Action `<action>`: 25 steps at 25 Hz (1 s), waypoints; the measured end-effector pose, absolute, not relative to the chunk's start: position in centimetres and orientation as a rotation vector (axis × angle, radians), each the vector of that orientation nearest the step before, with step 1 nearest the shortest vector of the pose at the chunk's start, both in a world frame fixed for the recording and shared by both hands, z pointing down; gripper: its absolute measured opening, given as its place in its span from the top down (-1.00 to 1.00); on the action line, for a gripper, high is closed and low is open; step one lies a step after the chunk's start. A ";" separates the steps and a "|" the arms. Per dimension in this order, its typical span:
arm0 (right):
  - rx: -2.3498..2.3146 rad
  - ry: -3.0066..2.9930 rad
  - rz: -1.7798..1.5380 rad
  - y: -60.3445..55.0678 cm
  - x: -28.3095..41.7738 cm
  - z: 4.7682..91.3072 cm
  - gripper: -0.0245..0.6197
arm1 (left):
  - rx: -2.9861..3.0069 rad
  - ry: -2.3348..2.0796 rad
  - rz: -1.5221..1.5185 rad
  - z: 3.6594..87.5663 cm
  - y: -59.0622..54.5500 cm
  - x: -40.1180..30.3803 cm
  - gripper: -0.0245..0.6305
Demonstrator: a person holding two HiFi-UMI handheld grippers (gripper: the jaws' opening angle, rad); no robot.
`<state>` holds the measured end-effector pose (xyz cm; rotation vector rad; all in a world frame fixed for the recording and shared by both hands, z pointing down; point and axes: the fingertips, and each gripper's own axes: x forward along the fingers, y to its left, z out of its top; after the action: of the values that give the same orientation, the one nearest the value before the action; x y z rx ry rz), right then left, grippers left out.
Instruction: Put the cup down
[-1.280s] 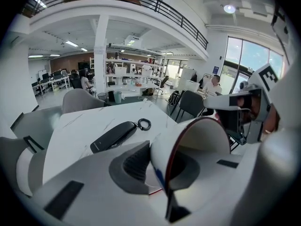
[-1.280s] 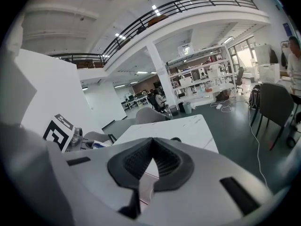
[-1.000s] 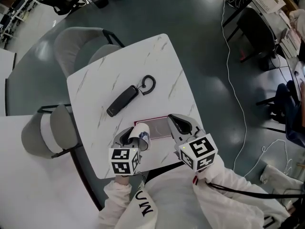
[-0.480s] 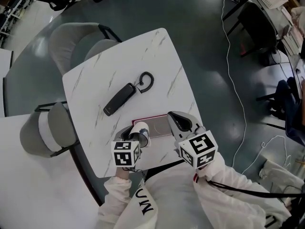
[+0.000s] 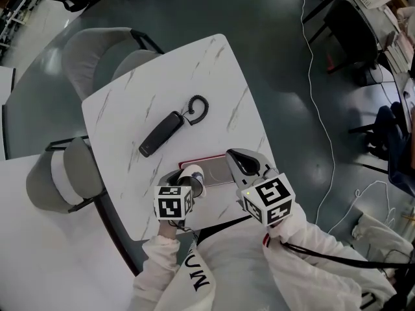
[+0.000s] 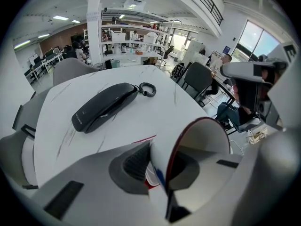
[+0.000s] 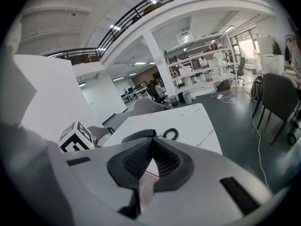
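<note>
A white paper cup (image 5: pixel 192 175) with a dark red rim is tilted over the near edge of the white marble table (image 5: pixel 123 109), beside a red-edged mat (image 5: pixel 214 172). My left gripper (image 5: pixel 185 180) is shut on the cup's wall. In the left gripper view one pad lies outside the cup (image 6: pixel 202 140) and one inside, with the left gripper (image 6: pixel 157 161) clamping the wall. My right gripper (image 5: pixel 235 161) hovers over the mat's right end. It is shut with nothing in it, and its pads meet in the right gripper view (image 7: pixel 151 157).
A black phone handset (image 5: pixel 161 134) with a coiled cord (image 5: pixel 198 104) lies mid-table, also seen as the handset (image 6: pixel 103 106) ahead of the cup. Grey chairs (image 5: pixel 65 180) stand at the table's left and far-left sides. A white cable (image 5: pixel 311 76) trails over the floor at the right.
The whole scene has shifted slightly up and left in the head view. Both grippers keep their places by the mat, the left still holding the cup.
</note>
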<state>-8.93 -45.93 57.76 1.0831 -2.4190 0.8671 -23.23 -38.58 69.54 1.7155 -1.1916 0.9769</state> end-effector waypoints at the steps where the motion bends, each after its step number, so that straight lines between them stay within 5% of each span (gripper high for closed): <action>1: 1.083 -2.417 0.870 -46.0 -9.0 57.9 0.91 | 1.709 -1.184 0.983 69.7 -38.5 -23.2 0.80; 25: 1.098 -2.373 0.921 -46.0 -7.8 59.6 0.91 | 1.566 -1.071 1.089 72.4 -38.1 -23.2 0.80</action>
<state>-7.76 -45.96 59.56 1.0985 -2.3729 0.9212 -23.19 -38.06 72.39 1.5655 -1.0715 1.0888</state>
